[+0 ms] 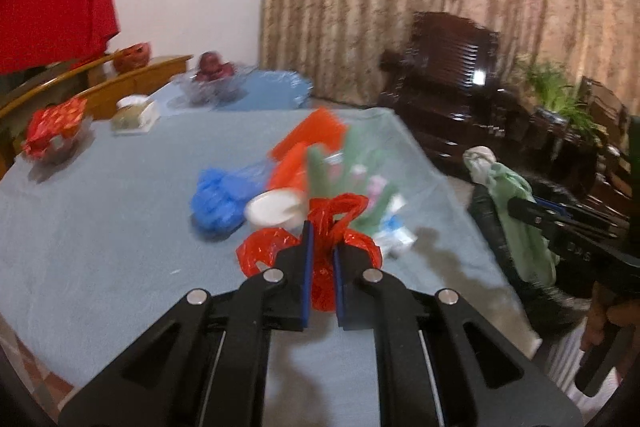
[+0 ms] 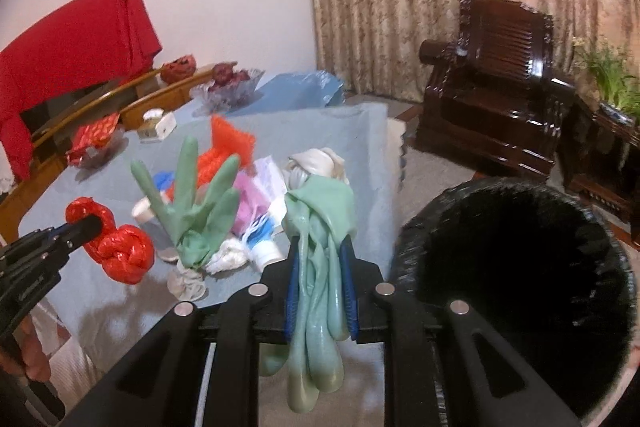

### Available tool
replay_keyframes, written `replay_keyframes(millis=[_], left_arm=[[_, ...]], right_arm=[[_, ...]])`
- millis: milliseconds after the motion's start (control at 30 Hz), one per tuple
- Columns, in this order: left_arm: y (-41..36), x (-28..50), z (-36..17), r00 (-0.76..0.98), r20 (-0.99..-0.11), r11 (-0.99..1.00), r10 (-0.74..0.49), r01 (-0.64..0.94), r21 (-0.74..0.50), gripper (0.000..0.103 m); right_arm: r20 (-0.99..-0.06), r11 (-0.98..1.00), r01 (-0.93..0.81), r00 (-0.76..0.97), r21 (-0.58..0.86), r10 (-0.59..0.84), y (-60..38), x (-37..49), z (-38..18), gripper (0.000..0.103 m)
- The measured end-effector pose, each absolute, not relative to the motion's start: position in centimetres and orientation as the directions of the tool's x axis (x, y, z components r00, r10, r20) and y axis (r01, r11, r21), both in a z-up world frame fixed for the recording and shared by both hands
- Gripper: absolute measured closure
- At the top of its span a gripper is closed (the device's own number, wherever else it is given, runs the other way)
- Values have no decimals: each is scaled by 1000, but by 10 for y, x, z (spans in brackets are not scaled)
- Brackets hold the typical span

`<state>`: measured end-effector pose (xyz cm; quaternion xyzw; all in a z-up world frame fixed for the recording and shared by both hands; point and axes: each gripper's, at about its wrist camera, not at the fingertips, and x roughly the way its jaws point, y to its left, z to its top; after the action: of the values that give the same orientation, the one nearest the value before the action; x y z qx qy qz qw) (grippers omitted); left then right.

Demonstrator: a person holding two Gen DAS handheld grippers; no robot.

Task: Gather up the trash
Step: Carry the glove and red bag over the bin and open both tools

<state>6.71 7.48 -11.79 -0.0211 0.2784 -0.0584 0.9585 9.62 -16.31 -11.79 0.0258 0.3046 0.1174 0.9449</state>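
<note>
Above the bench [image 1: 100, 235] draped in pale blue-grey cloth: left gripper [image 1: 320, 247] tilted downward, black fingers [image 1: 298, 267] with blue pads drawn nearly together, pinching the knotted red crinkled plastic bag [image 1: 324, 227], lifted clear of the cloth. Seen from the right wrist, same red bag [image 2: 120, 251] dangling from the left gripper [image 2: 86, 227] at the left edge, part of a hand [image 2: 34, 351] on its handle. Right gripper [image 2: 320, 255] likewise angled down, fingers [image 2: 292, 291] closed narrowly on a limp mint-green rubber glove [image 2: 320, 227], its pale cuff bunched ahead of the tips, glove fingers hanging below the pads. Just right of it, beside the bench edge, round bin lined with black plastic [image 2: 516, 267], mouth open. Left lying on the cloth: second green rubber glove [image 2: 192, 203] with fingers pointing up, orange mesh [image 2: 228, 143], blue plastic bag [image 1: 216, 199], white paper cup [image 1: 276, 209], white tube with blue print [image 2: 262, 247], pink wrapper [image 2: 248, 195].
</note>
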Motion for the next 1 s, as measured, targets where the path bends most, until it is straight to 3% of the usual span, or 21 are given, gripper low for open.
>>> replay_keyframes(millis=[500, 833, 867, 967, 1000], left_arm=[[-83, 108, -111, 742, -517, 894, -427, 431, -121, 95], [-169, 130, -138, 644, -555, 826, -526, 541, -156, 94], [-175, 133, -141, 631, -560, 819, -537, 549, -167, 93], [-177, 136, -146, 603, -574, 807, -555, 559, -193, 77], [-178, 138, -147, 597, -576, 804, -559, 559, -201, 65]], right_arm=[[-585, 991, 69, 811, 117, 13, -283, 61, -120, 84], [-616, 976, 189, 783, 106, -85, -336, 53, -133, 84], [-622, 975, 198, 778, 102, -92, -339, 53, -135, 84], [-635, 973, 211, 766, 97, -103, -346, 50, -143, 74], [-640, 971, 220, 761, 94, -111, -348, 49, -145, 69]])
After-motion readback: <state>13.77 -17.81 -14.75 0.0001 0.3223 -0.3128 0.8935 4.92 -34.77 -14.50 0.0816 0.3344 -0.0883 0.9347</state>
